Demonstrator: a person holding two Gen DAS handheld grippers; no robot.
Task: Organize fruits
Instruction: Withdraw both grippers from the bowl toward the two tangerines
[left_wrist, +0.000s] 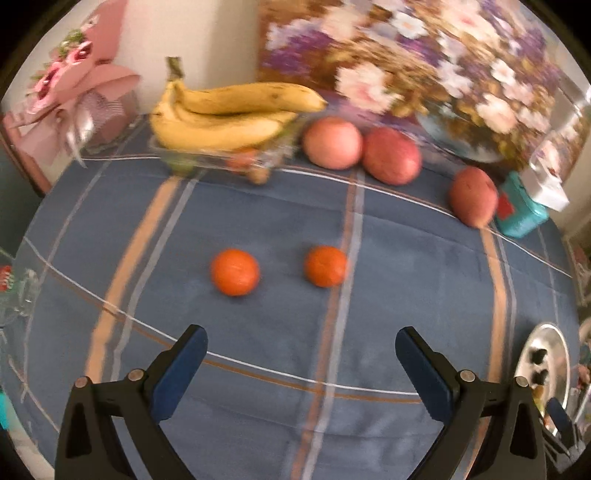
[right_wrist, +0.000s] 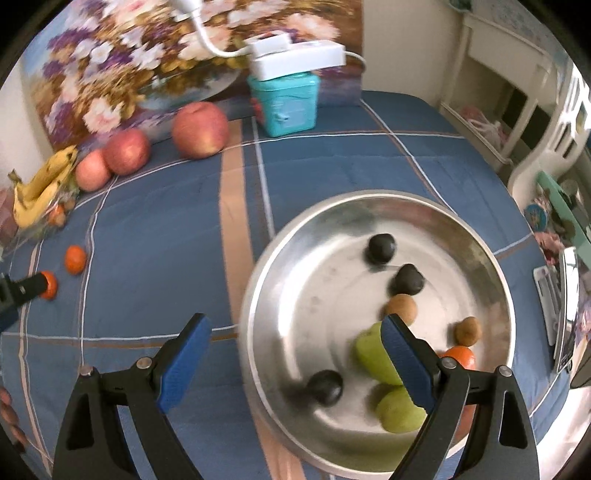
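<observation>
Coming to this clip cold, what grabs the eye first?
The wide shiny steel bowl under the open right claw, holding dark plums, brown kiwis and green pears. Next, two small orange tangerines lying loose on the blue striped tablecloth ahead of the open left claw, with a yellow banana bunch at the back.

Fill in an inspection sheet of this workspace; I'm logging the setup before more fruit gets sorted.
Surface: blue striped cloth.
Job's things: bowl holds mixed small fruit; two oranges, three apples and bananas lie outside it.
Clutter: teal box, pink gift box.
Grippers: left tool open, empty; right tool open, empty, over the bowl.
Cables: white cord.
Surroundings: floral picture, white shelf.
</observation>
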